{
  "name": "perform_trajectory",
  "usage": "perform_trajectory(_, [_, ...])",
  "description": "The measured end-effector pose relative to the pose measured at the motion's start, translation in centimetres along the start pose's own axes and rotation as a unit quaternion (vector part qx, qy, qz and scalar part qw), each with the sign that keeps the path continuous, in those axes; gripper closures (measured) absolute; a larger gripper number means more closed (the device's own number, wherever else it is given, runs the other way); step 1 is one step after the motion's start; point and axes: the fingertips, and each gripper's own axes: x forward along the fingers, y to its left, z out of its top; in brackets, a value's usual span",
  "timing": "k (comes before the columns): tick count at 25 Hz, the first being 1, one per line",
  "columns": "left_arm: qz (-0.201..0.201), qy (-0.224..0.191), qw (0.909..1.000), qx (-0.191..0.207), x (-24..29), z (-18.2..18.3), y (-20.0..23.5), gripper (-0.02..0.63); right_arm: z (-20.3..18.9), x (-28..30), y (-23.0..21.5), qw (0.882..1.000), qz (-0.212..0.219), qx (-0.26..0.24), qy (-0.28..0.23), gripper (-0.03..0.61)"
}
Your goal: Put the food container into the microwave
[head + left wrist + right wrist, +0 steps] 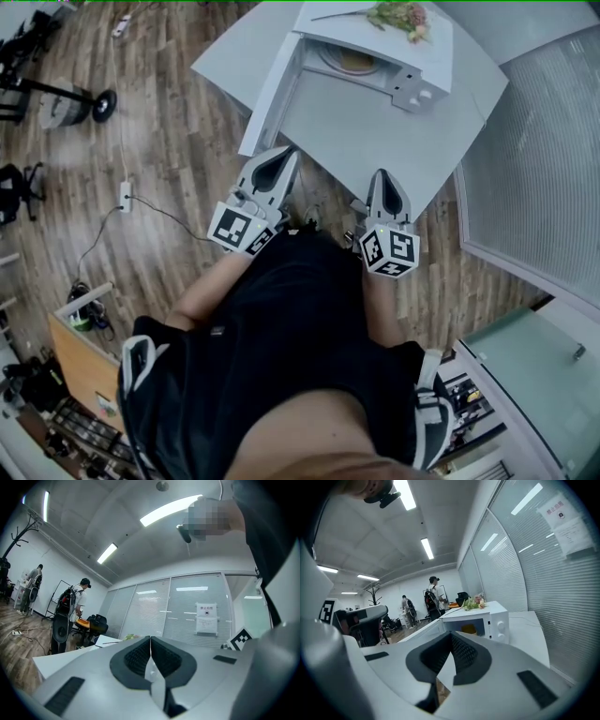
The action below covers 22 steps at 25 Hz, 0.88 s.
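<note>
Inside the microwave (412, 89) sits the container (354, 62) (door (272, 94) open); my left tool (284, 159) and right tool (385, 183), clenched empty, might slam that door, jolting it.

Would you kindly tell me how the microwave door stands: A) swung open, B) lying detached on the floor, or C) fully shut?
A: the door of the microwave is swung open, with a yellowish item visible inside.

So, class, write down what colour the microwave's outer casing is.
The microwave is white, and it shows best in the right gripper view.
</note>
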Motion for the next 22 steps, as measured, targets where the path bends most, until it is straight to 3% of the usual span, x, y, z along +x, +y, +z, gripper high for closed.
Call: perform_trajectory(22, [-0.022, 0.000, 0.9996, -0.017, -0.9, -0.2, 0.4, 0.589, 0.5, -0.6, 1.4, 1.000, -0.015, -0.003, -0.013, 0.555])
